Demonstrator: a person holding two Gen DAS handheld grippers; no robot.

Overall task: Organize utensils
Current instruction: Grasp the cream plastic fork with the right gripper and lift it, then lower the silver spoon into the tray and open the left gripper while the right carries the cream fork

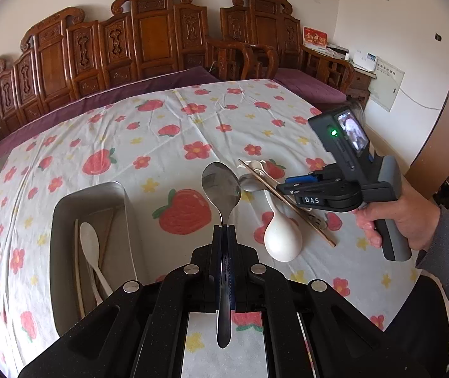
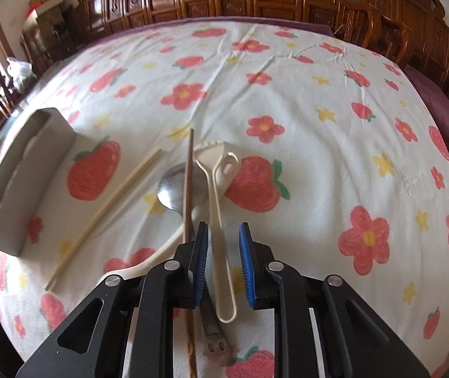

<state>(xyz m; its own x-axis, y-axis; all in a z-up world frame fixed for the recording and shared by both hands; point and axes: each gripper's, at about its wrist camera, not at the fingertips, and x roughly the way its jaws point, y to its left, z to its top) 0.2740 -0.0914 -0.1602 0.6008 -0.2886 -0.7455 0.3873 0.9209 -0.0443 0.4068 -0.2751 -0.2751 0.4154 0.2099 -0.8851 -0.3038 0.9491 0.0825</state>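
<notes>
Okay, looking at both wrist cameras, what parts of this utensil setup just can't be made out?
- Tray, left wrist view: the left gripper, shut on the metal spoon, covers its near end, so its contents can't be counted.
- Utensil pile, left wrist view: the right gripper hides part of it.
- Tray interior, right wrist view: its wall blocks it.
- Brown chopstick, right wrist view: near end cut off by the bottom edge.
</notes>
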